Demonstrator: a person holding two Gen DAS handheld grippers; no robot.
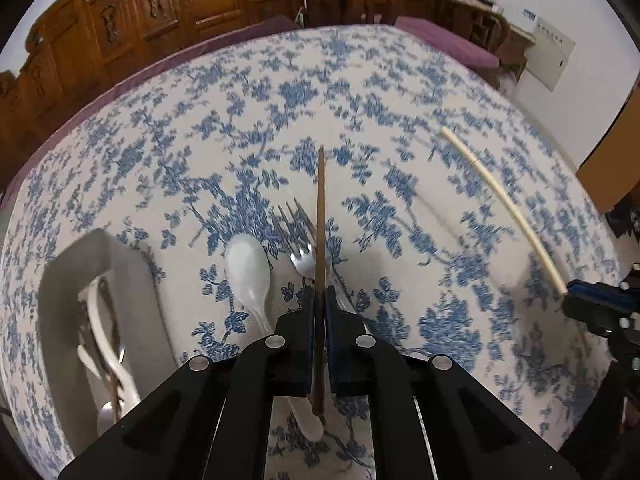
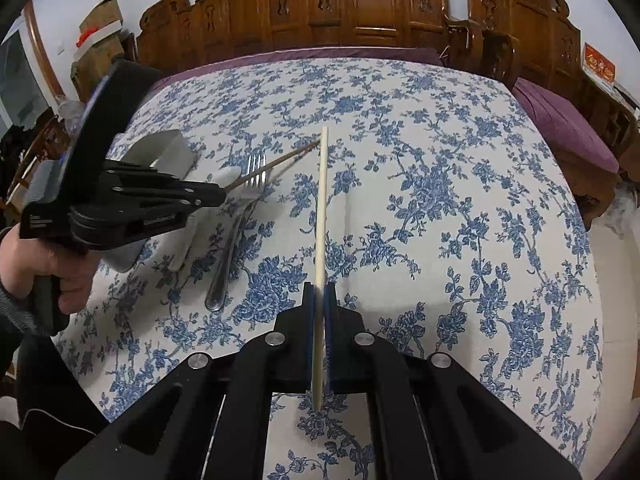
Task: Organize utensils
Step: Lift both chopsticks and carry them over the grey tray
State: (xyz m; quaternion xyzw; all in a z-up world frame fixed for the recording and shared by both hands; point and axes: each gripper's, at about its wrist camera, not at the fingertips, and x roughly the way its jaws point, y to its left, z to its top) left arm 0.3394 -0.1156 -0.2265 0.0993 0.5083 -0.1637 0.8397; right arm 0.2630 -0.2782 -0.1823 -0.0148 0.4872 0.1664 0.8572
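Two chopsticks are riding in my grippers: I'm clamping the brown chopstick tight in the left gripper above the fork and white spoon, while the right gripper is pinching the pale chopstick over the floral tablecloth. Blurred utensils, I think, are lying in the grey holder.

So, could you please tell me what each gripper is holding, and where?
Left gripper clamps a brown chopstick near its lower end; right gripper clamps a cream chopstick likewise.
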